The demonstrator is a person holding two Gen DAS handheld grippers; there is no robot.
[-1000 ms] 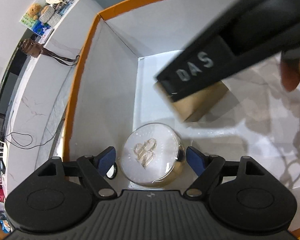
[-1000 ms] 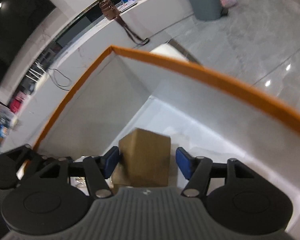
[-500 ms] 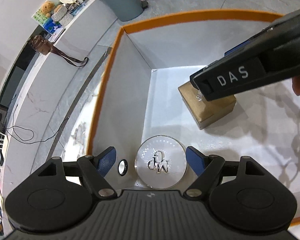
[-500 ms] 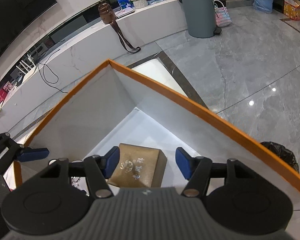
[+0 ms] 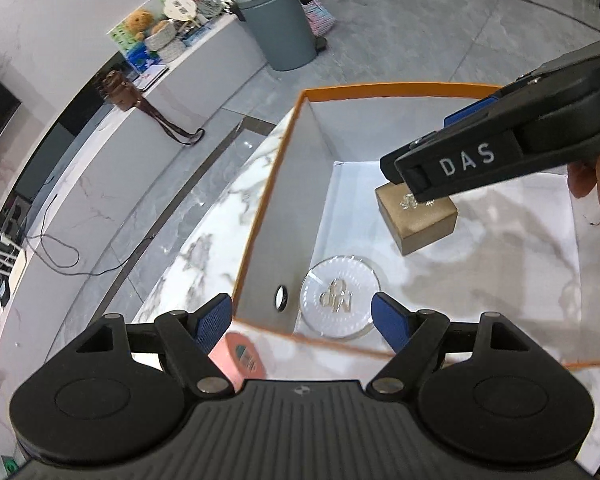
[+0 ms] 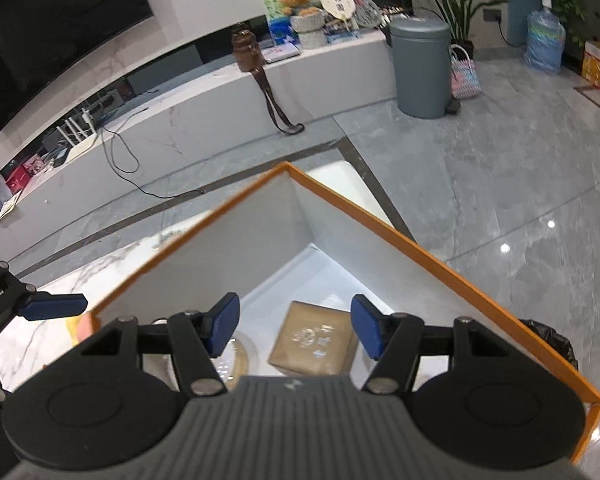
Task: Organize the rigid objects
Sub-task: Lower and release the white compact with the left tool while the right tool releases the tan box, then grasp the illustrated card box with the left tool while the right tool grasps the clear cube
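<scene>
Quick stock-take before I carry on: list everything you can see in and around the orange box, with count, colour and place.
Box: one, orange rim, white inside, on the marble table.
Gold box: one, on the box floor.
Clear round case: one, silver emblem, box floor by the near corner.
Pink item: one, on the table outside the near wall; type unclear.
Grey bin: one, on the floor by the ledge.
Brown bag: one, on the ledge.
Left gripper: open, empty, above the box's near wall.
Right gripper: open, empty, above the gold box.
</scene>
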